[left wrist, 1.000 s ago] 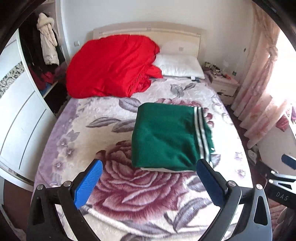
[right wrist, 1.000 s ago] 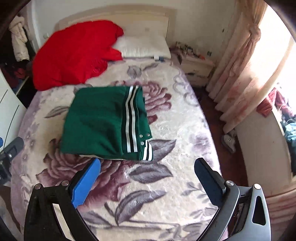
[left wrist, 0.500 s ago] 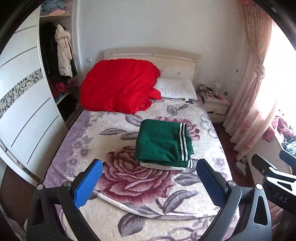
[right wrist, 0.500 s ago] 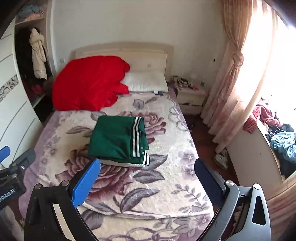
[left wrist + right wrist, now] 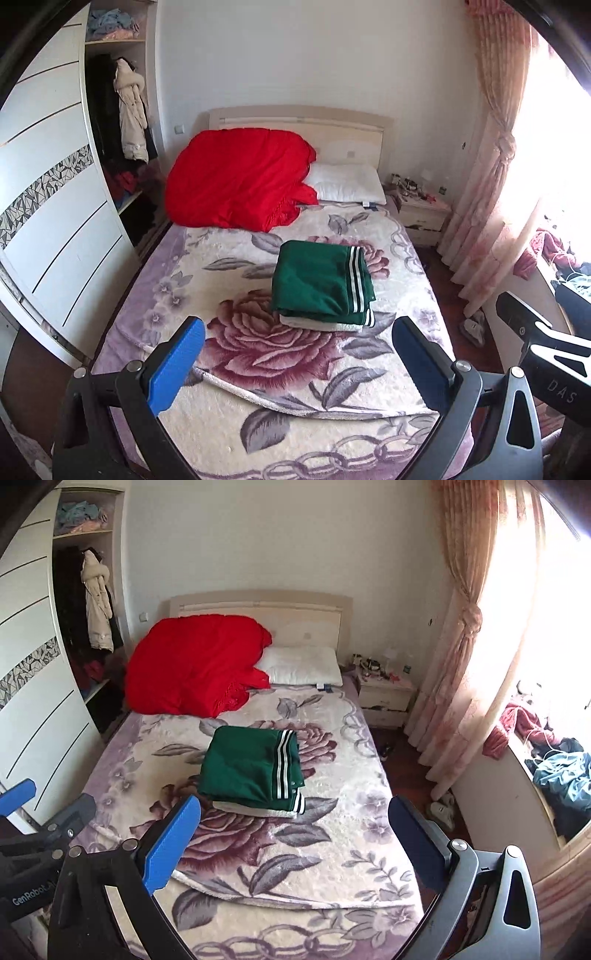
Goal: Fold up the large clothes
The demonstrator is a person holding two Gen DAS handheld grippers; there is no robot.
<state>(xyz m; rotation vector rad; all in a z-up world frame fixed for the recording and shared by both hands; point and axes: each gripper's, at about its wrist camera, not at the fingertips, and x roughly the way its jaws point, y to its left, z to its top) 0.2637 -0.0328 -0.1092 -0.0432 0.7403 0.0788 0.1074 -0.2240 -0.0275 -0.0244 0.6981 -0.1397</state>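
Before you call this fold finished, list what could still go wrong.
1. The folded green garment lies in thick stacked layers, with a pale layer sticking out at its near edge; on the soft floral blanket it may slump or spring open.
2. Both the left gripper and the right gripper are open and off the cloth, so nothing holds the fold.
3. The blanket's near edge is rucked; tugging it could shift the stack.
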